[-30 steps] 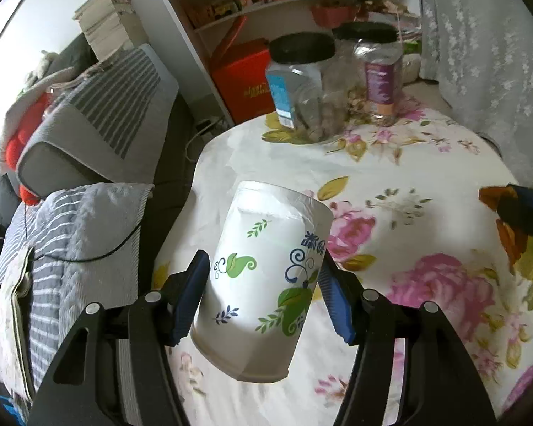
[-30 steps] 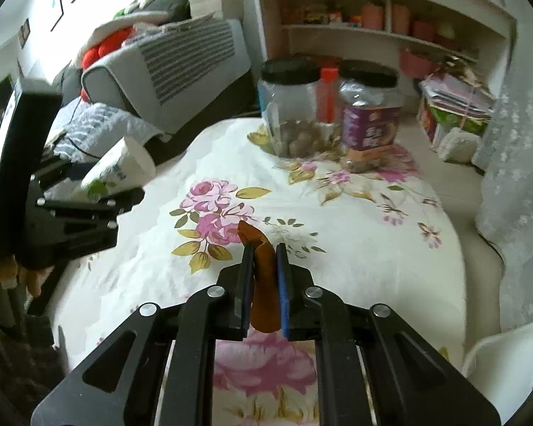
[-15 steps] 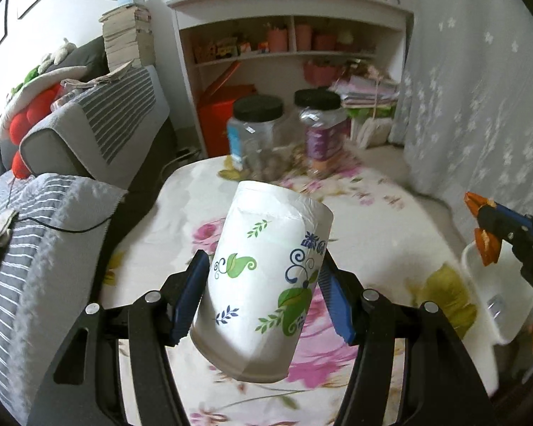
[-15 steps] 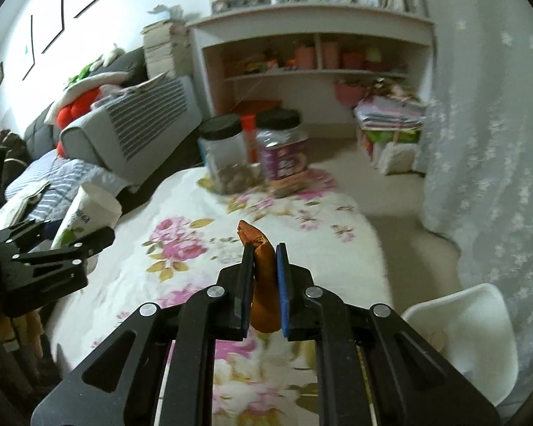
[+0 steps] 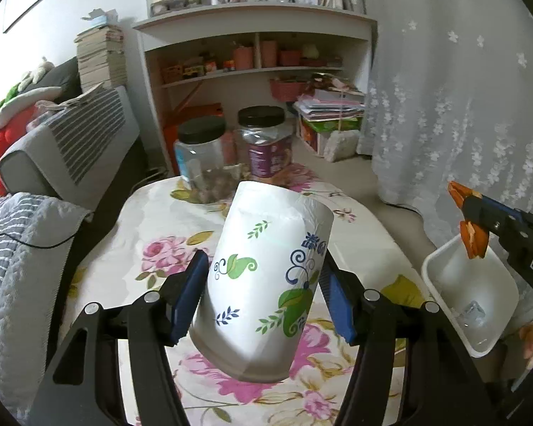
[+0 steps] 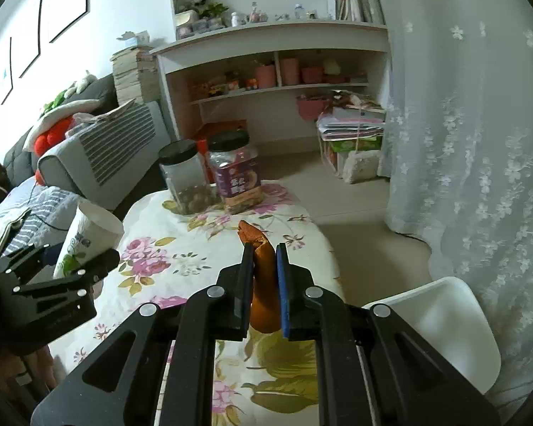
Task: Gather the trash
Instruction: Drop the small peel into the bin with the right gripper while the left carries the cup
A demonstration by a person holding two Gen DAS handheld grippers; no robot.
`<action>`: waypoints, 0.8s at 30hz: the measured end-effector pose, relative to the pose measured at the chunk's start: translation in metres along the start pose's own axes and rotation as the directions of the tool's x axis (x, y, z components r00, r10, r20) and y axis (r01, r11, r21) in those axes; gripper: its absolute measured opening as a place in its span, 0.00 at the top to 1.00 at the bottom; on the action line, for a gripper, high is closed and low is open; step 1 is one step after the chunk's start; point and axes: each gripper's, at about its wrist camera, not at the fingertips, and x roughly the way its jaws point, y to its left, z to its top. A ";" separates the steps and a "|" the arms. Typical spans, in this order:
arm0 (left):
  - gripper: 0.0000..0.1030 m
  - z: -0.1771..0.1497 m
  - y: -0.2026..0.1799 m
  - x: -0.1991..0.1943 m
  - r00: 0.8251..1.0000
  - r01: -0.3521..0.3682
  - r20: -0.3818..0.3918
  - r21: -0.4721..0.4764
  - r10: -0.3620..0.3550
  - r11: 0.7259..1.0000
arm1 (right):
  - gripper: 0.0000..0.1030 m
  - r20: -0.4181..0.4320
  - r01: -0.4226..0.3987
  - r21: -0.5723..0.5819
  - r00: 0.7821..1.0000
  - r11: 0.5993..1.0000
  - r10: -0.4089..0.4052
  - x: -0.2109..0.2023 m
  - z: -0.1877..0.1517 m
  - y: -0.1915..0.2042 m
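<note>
Partly hidden between right gripper (image 6: pixel 264 277) jaws: orange peel (image 6: pixel 263 298).

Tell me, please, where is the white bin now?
The white bin stands beside the right edge of the floral table, low at the right of both wrist views, below the orange peel in the right gripper.

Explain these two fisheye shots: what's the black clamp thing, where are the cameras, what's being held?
There is no robot. A person carries a handheld two-finger gripper in each hand, and a camera on each looks forward along its fingers.

Left wrist view: the left gripper is shut on a white paper cup with green and blue leaf print.

Right wrist view: the right gripper is shut on an orange-brown scrap of peel or wrapper; I cannot tell which.

Below them is a table under a floral cloth, bearing two clear plastic jars with black lids. A white plastic bin stands beside the table.
</note>
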 end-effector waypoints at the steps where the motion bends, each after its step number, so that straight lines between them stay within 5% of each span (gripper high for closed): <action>1: 0.40 0.000 -0.003 0.000 1.000 0.005 0.000 0.003 -0.005 1.000 | 0.89 0.003 0.004 0.003 1.000 1.000 -0.004 -0.001 0.000 -0.001; 24: 0.40 0.000 -0.057 -0.003 0.997 0.078 0.015 0.088 -0.080 0.993 | 0.89 0.019 0.137 0.151 0.990 0.979 -0.142 -0.032 -0.007 -0.090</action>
